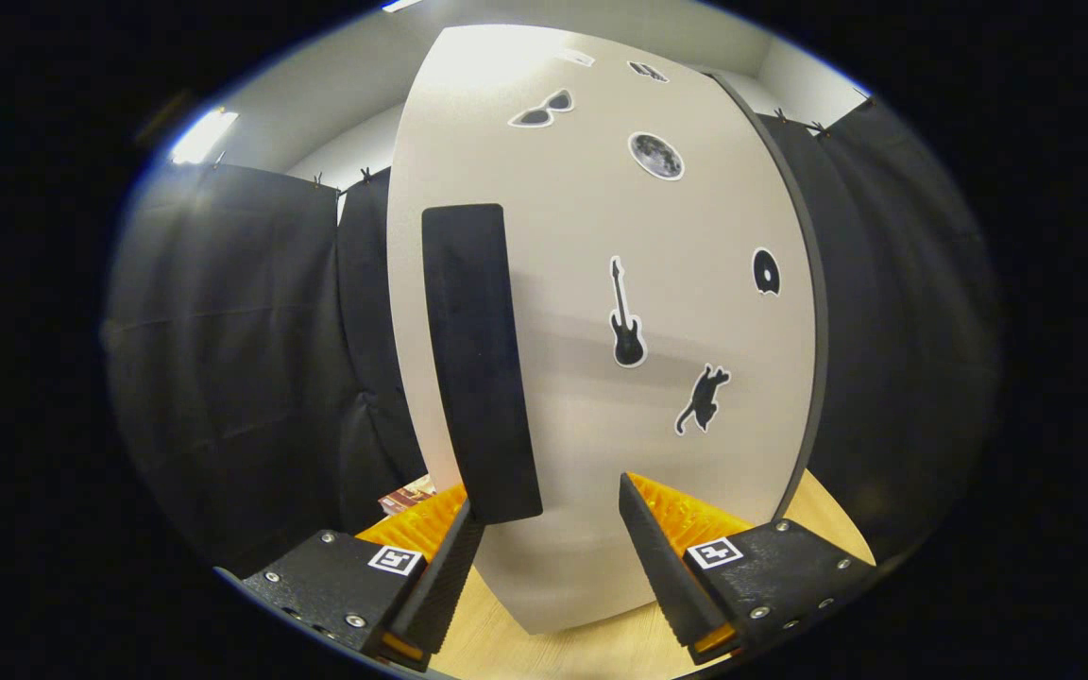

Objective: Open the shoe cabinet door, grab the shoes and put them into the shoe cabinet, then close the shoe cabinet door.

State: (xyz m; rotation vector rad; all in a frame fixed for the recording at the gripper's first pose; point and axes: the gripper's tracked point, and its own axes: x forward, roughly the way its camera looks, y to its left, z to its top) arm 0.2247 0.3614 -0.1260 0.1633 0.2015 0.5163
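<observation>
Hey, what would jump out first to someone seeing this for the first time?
The pale shoe cabinet door looms just ahead of the open claw, dotted with stickers such as a guitar and a cat. Its tall dark handle runs down towards the left finger.

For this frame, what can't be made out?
- Cabinet inside and any shoes: hidden behind the closed door in the gripper view.
- Whether the open gripper touches the black handle: its lower end overlaps one fingertip.
- Object on the floor: too small, partly behind a finger.
</observation>
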